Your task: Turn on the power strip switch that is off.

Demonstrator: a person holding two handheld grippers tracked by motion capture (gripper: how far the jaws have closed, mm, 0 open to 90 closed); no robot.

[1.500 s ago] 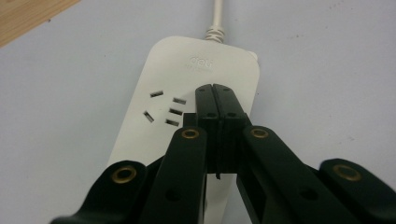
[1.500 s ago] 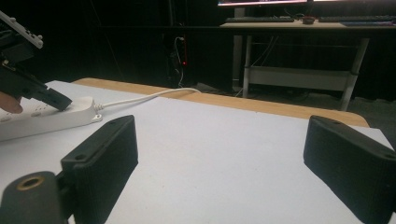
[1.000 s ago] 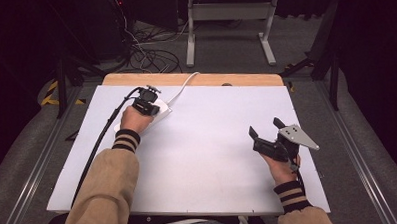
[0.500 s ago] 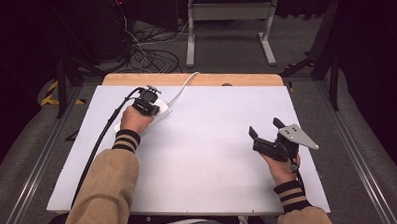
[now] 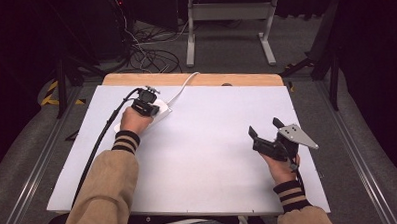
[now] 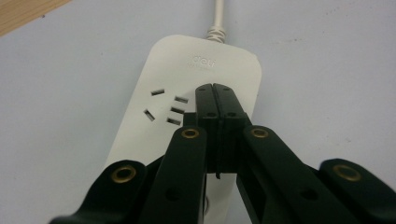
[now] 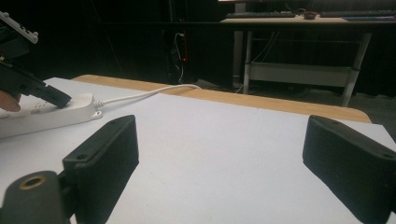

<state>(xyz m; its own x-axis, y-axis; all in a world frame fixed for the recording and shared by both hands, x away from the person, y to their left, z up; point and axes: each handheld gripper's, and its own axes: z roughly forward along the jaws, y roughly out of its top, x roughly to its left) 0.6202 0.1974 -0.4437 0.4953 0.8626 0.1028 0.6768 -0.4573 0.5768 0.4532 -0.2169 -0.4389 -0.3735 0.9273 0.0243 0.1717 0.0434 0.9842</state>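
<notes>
Power strip (image 6: pixel 187 107), white, lies flat at the far left of the white table (image 5: pixel 207 141), its cord (image 5: pixel 183 87) running off over the wooden back edge. Left gripper (image 6: pixel 214 91) has its jaws pressed together, tips resting on the strip's top face just beside a set of socket slots (image 6: pixel 168 107), near the cord end; nothing held between them. In the right gripper view the same tips touch the strip (image 7: pixel 46 112) from above. Left hand (image 5: pixel 134 119) wraps that gripper, striped cuff behind it. Right gripper (image 5: pixel 265 134) sits well apart at the near right of the table, jaws spread wide and empty, grey plate (image 5: pixel 297 137) on top, right hand (image 5: pixel 281 164) under it. Cables on the floor (image 5: pixel 149 53) beyond the table.
</notes>
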